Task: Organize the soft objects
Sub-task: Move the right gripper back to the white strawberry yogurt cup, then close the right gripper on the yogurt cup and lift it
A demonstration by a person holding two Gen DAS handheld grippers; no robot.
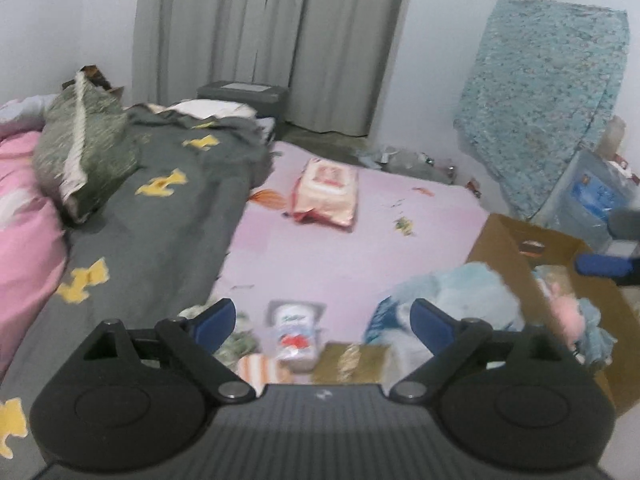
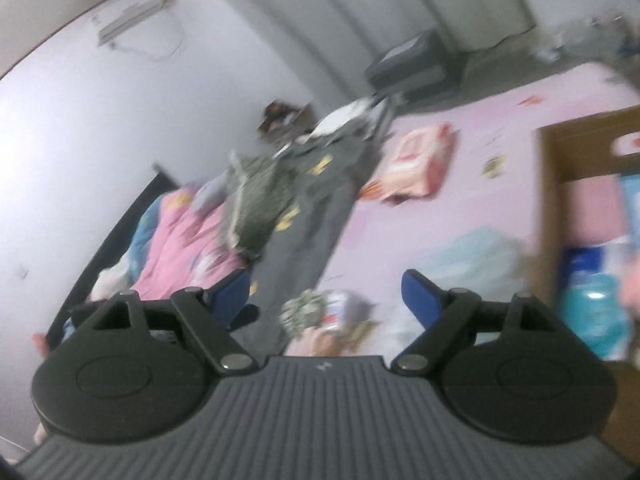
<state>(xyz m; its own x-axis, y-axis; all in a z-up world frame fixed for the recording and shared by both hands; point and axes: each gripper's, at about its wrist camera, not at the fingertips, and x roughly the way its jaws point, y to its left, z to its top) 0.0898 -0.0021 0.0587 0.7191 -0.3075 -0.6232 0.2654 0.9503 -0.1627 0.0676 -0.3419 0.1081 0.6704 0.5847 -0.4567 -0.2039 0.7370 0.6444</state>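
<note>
While both of my tools hang above the floor with nothing between their fingers, the biggest thing before me is the pink mat [image 1: 344, 248], spread across the floor and running away toward the grey curtain [image 1: 272, 36]. Along its left edge lies the grey blanket with yellow shapes [image 1: 160, 216], its long axis pointing away from me toward the far wall, and on it rests a green patterned pillow [image 1: 84, 148], tilted, with its long side running roughly front to back. At the right edge of the mat stands the brown cardboard box [image 1: 516, 248], open at the top, with pink and light-blue soft things inside. Just beside the box, on the mat, sits a light-blue plush toy [image 1: 468, 292]; which way it faces I cannot tell through the blur. Farther off on the mat lies a pink wipes pack [image 1: 326, 194], long axis pointing away from me. Close under my left gripper [image 1: 320, 320] is a small heap of soft items, too blurred to name. That gripper is spread wide. My right gripper [image 2: 326, 292] is wide apart too, its view tilted and smeared, with the box [image 2: 560, 184] at its right.
</note>
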